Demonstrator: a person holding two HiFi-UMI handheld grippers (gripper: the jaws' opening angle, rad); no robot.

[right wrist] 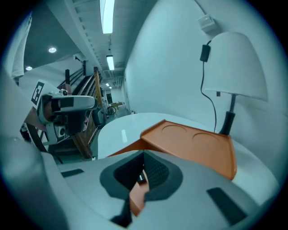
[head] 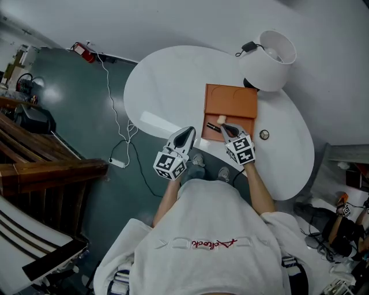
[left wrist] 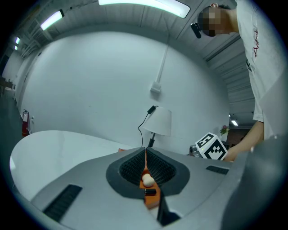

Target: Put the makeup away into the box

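Makeup [head: 212, 127] in box [head: 230, 101], beside right tongs [head: 226, 129]

A lab-like hall: ceiling strip lights [left wrist: 148, 4], a fire extinguisher [head: 84, 53] and trailing cables [head: 118, 124] on the painted floor [head: 75, 109] left of the left tool [head: 185, 133], wooden stairs [head: 34, 150] farther left

A white, rounded surface [head: 167, 86] stands on a dark teal floor [head: 75, 109]. At its far edge is a lamp [head: 275, 55] with a white shade and a black plug and cord [head: 249, 46]. A small round thing [head: 264, 135] lies on the surface. On the floor, a white cable [head: 118, 124] runs past a red fire extinguisher [head: 84, 53]. Wooden steps [head: 40, 161] stand at the left.
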